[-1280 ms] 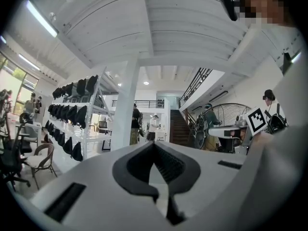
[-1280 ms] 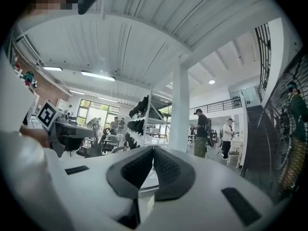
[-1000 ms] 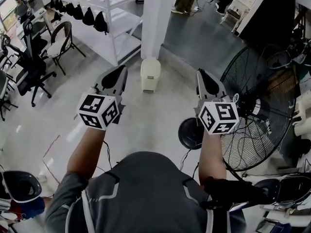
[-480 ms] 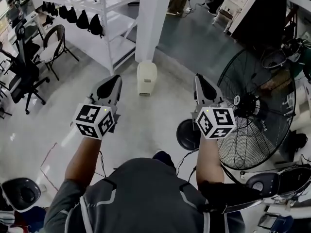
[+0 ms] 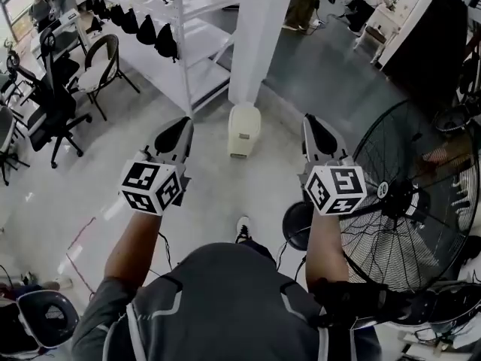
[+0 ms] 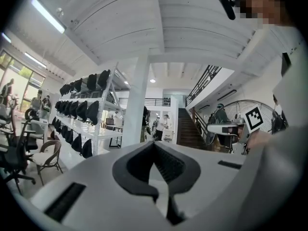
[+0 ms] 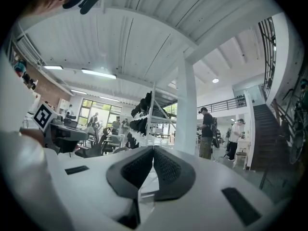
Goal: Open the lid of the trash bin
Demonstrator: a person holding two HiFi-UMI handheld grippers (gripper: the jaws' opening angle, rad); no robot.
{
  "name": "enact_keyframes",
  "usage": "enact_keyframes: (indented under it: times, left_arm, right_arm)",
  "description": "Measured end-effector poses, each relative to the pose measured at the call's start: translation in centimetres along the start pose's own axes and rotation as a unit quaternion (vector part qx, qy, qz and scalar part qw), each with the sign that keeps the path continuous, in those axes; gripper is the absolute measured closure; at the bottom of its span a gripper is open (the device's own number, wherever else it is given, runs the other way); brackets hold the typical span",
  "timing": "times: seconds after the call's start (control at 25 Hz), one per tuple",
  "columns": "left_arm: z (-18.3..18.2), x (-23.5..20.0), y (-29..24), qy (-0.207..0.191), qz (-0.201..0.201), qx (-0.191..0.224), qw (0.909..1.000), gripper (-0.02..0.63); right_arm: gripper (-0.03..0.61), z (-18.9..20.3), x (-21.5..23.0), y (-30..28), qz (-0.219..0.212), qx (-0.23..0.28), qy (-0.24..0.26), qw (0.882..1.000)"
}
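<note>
A small cream trash bin (image 5: 244,129) with its lid down stands on the floor at the foot of a white pillar (image 5: 261,28), ahead of me in the head view. My left gripper (image 5: 183,124) is held up to the left of the bin and well short of it, its jaws shut on nothing. Level with it, my right gripper (image 5: 310,122) is to the right of the bin, also shut and empty. In both gripper views the dark pads (image 6: 154,146) (image 7: 153,150) meet at the tips and the bin is not seen.
A big floor fan (image 5: 409,194) on a round black base (image 5: 301,220) stands close on my right. White shelving (image 5: 176,28) with black bags is at the back left, with office chairs (image 5: 52,104) beyond. People (image 7: 207,131) stand past the pillar.
The view has shifted as I step forward: the bin and pillar now sit slightly further right and closer. Both grippers keep the same raised, shut pose.
</note>
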State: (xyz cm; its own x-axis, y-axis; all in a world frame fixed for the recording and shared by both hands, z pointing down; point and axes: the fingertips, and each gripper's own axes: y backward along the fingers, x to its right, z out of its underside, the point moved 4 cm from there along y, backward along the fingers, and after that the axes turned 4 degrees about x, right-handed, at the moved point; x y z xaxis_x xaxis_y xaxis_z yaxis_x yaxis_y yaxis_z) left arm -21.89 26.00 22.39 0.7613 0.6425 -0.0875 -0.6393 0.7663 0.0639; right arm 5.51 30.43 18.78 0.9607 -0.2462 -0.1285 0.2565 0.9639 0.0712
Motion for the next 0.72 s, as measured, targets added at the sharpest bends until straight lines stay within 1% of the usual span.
enact_keyframes:
  times: [0.12,0.24,0.36,0.52,0.72]
  left_arm:
    - [-0.2,-0.6,-2.6,-0.007,-0.008,0.004,0.9999,0.606]
    - [0.0,-1.1,-5.4,-0.006,-0.015,0.007,0.9998,0.606]
    - [0.0,-1.1,-8.2,-0.008,-0.018,0.002,0.9998,0.606]
    - [-0.4,-1.2,-11.9,-0.011,-0.017,-0.005,0.9998,0.606]
    - [-0.2,-0.4,-17.2,-0.005,-0.013,-0.013,0.9998,0.606]
  right_arm:
    - [0.552,0.4,1.5,-2.4,-0.015,0.008,-0.001,1.0]
    - [0.552,0.9,3.1,-4.7,-0.025,0.012,0.002,1.0]
    - [0.552,1.2,4.9,-6.6,-0.034,0.011,-0.002,0.999]
    - [0.552,1.3,7.3,-8.7,-0.037,0.01,-0.008,0.999]
    - [0.552,1.4,10.8,-10.5,-0.036,0.013,-0.005,0.999]
